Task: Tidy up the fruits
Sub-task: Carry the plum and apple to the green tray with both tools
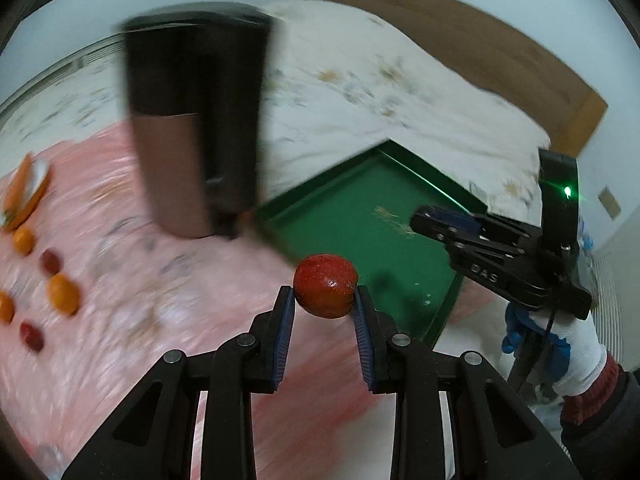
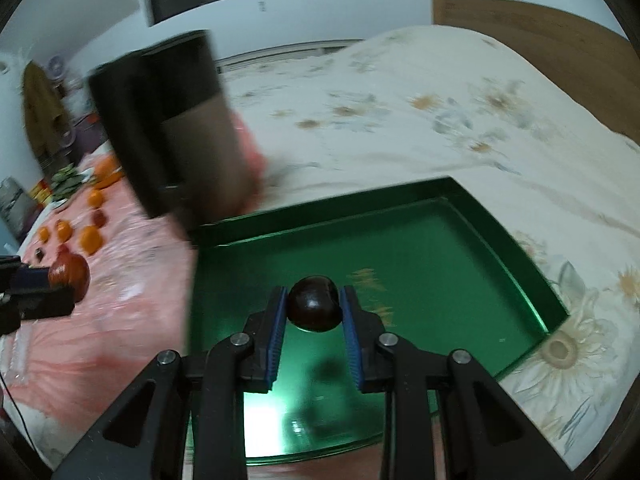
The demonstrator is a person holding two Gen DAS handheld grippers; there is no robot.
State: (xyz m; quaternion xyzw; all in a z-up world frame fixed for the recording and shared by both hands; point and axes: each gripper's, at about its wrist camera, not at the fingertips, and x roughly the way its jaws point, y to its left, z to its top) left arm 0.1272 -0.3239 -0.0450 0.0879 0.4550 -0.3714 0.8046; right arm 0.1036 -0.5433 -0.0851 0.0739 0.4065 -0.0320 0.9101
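a red fruit (image 1: 326,290) sits clamped in the jaws of the left gripper (image 1: 325,300), above the pink cloth (image 1: 168,320) just beside the green tray (image 1: 360,208). a dark fruit (image 2: 315,303) is clamped in the jaws of the right gripper (image 2: 314,308), over the tray's floor. oranges (image 1: 63,294) and more red fruits (image 1: 51,261) lie on the cloth, well apart from the tray, beyond a dark box (image 1: 192,128).

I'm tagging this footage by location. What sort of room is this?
Most likely a bedroom. The fruit and green tray lie on a bed, with a floral quilt bunched behind and a wooden headboard against the wall. A pink sheet covers the rest.
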